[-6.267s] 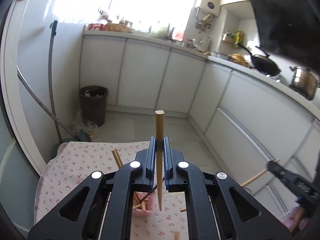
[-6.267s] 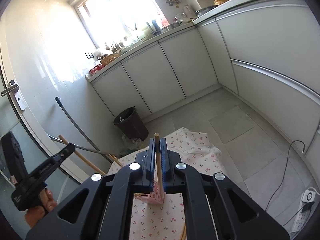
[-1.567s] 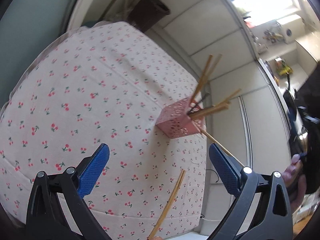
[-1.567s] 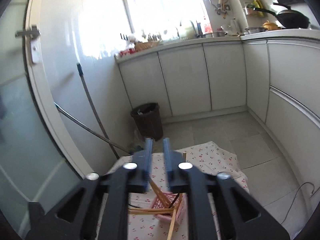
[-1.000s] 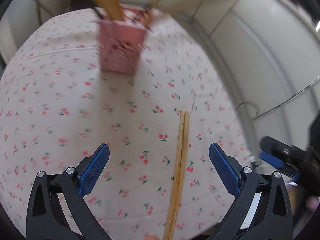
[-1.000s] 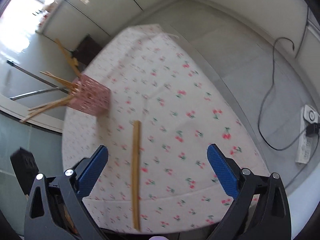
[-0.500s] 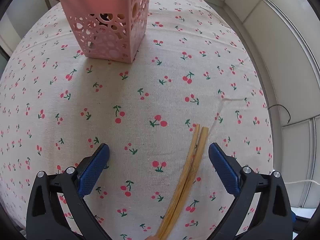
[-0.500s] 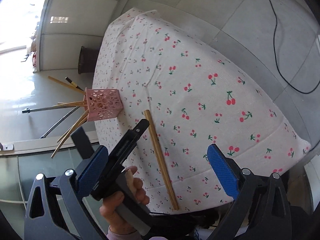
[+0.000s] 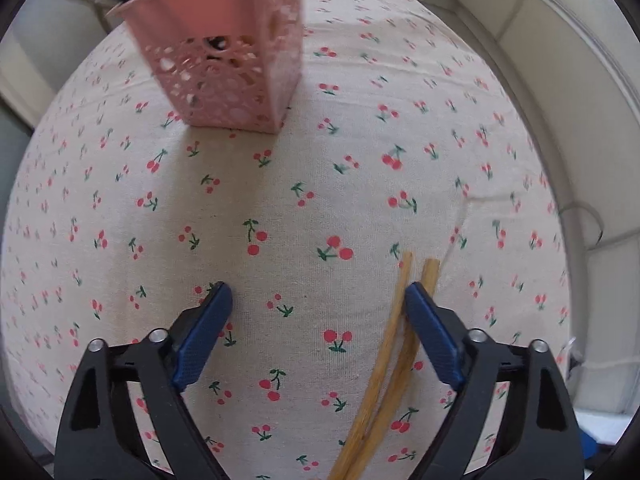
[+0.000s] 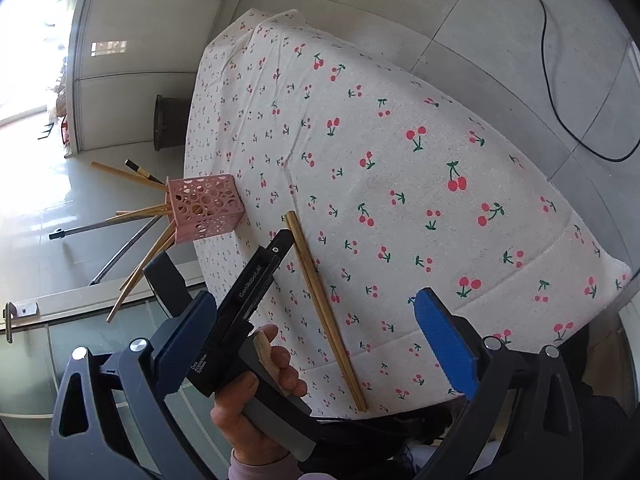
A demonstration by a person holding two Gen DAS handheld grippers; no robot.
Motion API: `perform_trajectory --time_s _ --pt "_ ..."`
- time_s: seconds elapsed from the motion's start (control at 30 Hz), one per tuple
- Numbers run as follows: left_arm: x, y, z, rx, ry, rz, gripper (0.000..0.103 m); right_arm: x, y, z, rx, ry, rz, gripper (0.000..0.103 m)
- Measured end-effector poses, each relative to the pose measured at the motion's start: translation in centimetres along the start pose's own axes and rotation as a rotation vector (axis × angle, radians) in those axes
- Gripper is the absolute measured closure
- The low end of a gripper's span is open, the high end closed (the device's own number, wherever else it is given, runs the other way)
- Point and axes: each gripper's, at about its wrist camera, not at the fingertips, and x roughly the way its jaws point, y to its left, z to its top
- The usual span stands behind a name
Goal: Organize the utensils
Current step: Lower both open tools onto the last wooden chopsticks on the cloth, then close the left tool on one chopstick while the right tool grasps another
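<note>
Two wooden chopsticks [image 9: 384,364] lie side by side on the cherry-print tablecloth [image 9: 320,200]. My left gripper [image 9: 316,294] points steeply down over them. Its jaws are closing; the pair lies at the right fingertip [image 9: 420,312], the left stick inside the gap, no pad pressing. In the right wrist view the same chopsticks [image 10: 324,312] run toward the near table edge, with a left gripper finger [image 10: 280,244] at their far end and a hand [image 10: 256,396] on its grip. My right gripper [image 10: 314,298] hovers open and empty. The pink perforated holder [image 9: 228,60] [image 10: 204,208] holds several chopsticks.
The table [image 10: 400,140] drops off close on the right and near sides. On the floor are a dark bin [image 10: 168,128], a black cable [image 10: 560,80] and a long pole [image 10: 88,230]. A glass door with a handle [image 10: 16,312] stands at the left.
Both grippers let go of their chopsticks and swung down over the table. The left gripper sank close to the lying pair and its jaws have narrowed. The right gripper opened and rolled.
</note>
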Motion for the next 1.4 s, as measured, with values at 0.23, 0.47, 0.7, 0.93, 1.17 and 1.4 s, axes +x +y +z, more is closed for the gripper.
perform_trajectory --time_s 0.23,0.47,0.7,0.93,1.17,1.4 --pt "-1.2 -3.0 -1.4 0.197 -0.026 -0.026 0.061 0.9 0.1 0.2 -0.05 -0.045 -0.142 0.006" --pt "-2.1 3.4 -3.4 0.103 -0.006 -0.074 0.098 5.2 2.2 0.1 -0.161 -0.037 -0.308 0.006" --pt "-3.7 12.0 -4.7 -0.065 -0.005 -0.102 0.098 10.3 6.3 0.2 -0.359 -0.116 -0.505 0.006" --pt "-6.1 15.7 -4.0 -0.143 -0.07 -0.153 0.098 15.0 9.6 -1.2 -0.532 -0.224 -0.68 0.014" --pt "-8.1 17.0 -3.3 -0.173 -0.15 -0.328 0.098 16.2 11.0 -3.5 -0.743 -0.203 -0.66 0.091" --pt "-10.6 17.7 -3.8 -0.174 -0.228 -0.428 0.098 10.2 8.4 -3.6 -0.586 -0.138 -0.323 0.095"
